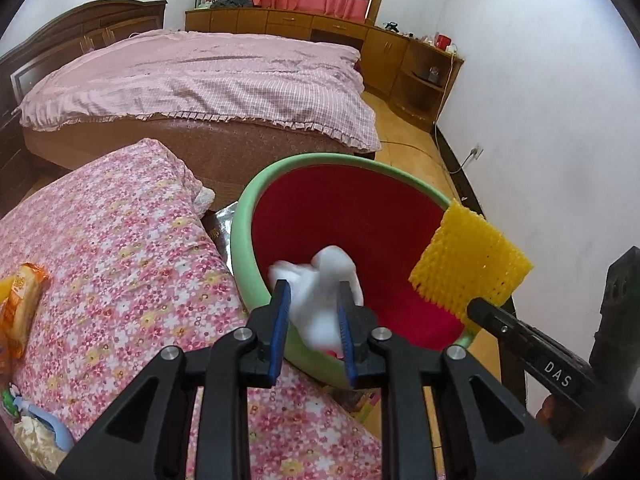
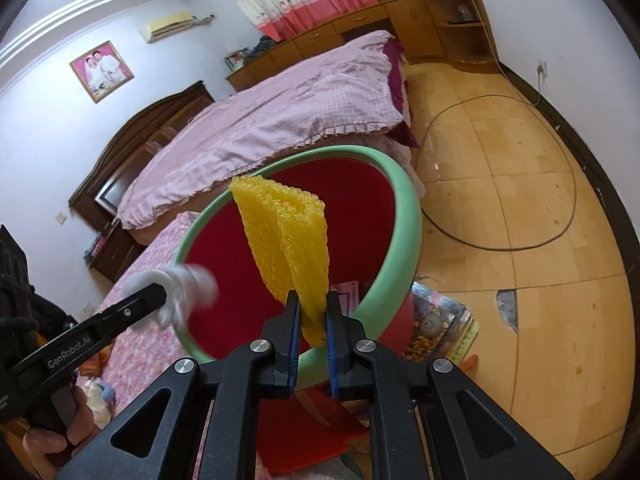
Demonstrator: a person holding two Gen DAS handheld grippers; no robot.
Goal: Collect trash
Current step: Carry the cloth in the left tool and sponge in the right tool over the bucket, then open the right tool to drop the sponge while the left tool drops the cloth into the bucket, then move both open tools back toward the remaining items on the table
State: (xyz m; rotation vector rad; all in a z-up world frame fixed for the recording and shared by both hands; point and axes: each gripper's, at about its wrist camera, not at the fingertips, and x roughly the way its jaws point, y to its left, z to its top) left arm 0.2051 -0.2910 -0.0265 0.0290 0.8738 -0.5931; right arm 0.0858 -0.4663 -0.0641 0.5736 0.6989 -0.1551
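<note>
Reading "DAS" in white on its side, the right gripper (image 1: 478,310) pinches a yellow foam net (image 2: 290,248) above the red bin (image 1: 360,232) with the green rim. The left gripper (image 1: 314,294), lettered "GenRobot.AI" along one finger, is clamped on a crumpled white tissue (image 1: 320,280) over the same bin. An orange snack wrapper (image 1: 22,300) lies on the floral quilt (image 1: 120,248); its print is too blurred to read.

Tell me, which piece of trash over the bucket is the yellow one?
The foam net, pinched in the right gripper. The left gripper holds a white crumpled tissue instead.
</note>
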